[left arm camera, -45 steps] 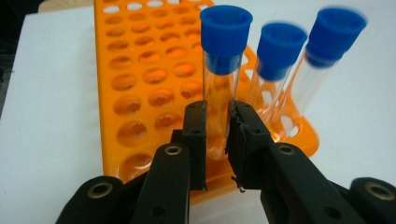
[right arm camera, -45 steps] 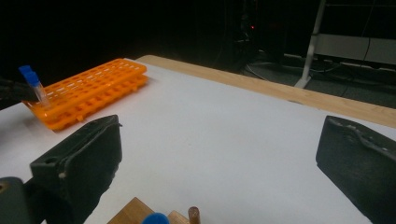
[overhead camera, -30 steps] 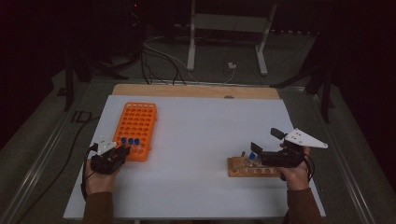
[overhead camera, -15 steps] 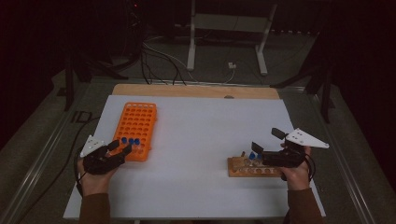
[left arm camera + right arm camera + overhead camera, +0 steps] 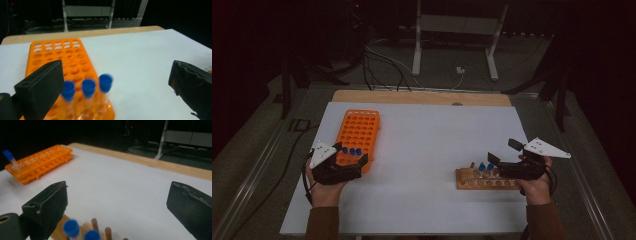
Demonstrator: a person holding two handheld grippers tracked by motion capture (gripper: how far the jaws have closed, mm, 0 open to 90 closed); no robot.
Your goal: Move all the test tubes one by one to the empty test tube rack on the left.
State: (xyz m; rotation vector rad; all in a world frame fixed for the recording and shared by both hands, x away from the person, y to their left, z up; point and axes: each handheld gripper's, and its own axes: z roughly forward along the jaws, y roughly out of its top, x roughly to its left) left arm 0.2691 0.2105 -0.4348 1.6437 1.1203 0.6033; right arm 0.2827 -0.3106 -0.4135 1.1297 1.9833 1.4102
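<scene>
An orange tube rack (image 5: 358,131) lies at the left of the white table, with three blue-capped tubes (image 5: 352,150) upright at its near end. My left gripper (image 5: 350,153) hovers over that end. Its jaws have just been opening and now stand wide. In the left gripper view the tubes (image 5: 86,86) stand between the jaws, close to the left-hand one, and no pad touches them. At the right, a wooden rack (image 5: 487,178) holds two blue-capped tubes (image 5: 485,167). My right gripper (image 5: 504,152) is open just above them, gripping nothing.
The white sheet (image 5: 427,150) covers the table, with a bare wooden strip (image 5: 422,97) along the far edge. Cables and metal stand legs (image 5: 417,45) lie on the floor beyond. In the right gripper view the orange rack (image 5: 40,162) sits far off to the left.
My left gripper's jaws went from shut to wide open, and the hand lifted a little at the near end of the orange rack. The right gripper stayed put.
</scene>
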